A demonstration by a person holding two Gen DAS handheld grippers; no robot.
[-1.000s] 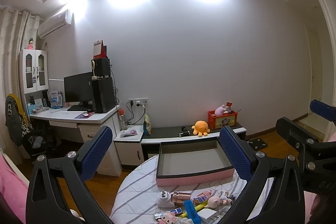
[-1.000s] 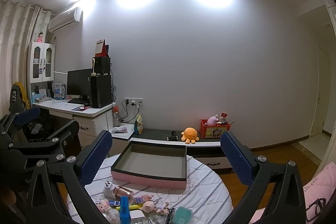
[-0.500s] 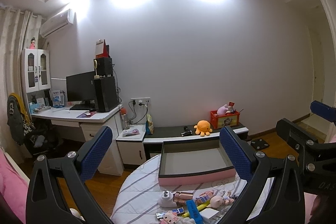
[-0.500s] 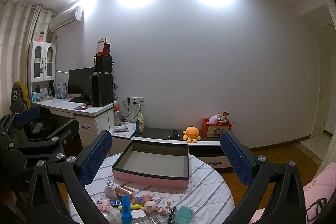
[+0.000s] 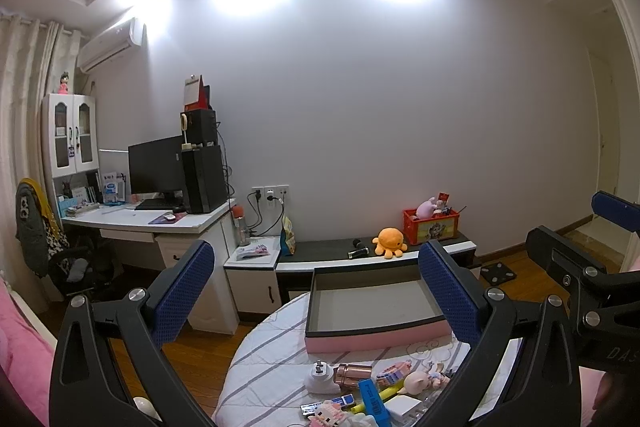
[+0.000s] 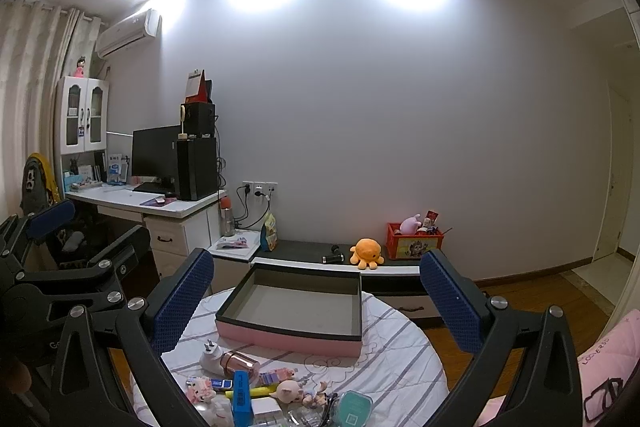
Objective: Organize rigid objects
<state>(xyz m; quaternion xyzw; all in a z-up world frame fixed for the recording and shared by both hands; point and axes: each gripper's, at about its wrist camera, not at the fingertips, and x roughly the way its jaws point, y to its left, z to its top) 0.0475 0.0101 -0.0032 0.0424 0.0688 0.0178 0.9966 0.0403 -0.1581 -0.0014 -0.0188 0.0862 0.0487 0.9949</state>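
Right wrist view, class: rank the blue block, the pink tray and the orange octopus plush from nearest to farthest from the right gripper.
1. Blue block: table's near edge, low between the fingers.
2. Pink tray: mid-table, beyond the clutter.
3. Orange octopus plush: on the low cabinet against the wall.

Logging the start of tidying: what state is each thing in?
Left hand-held gripper: open, holding nothing.
Right hand-held gripper: open, holding nothing.
Pink box: lidless, empty.
White plug adapter: prongs up.
Rose-gold cylinder: lying on its side.
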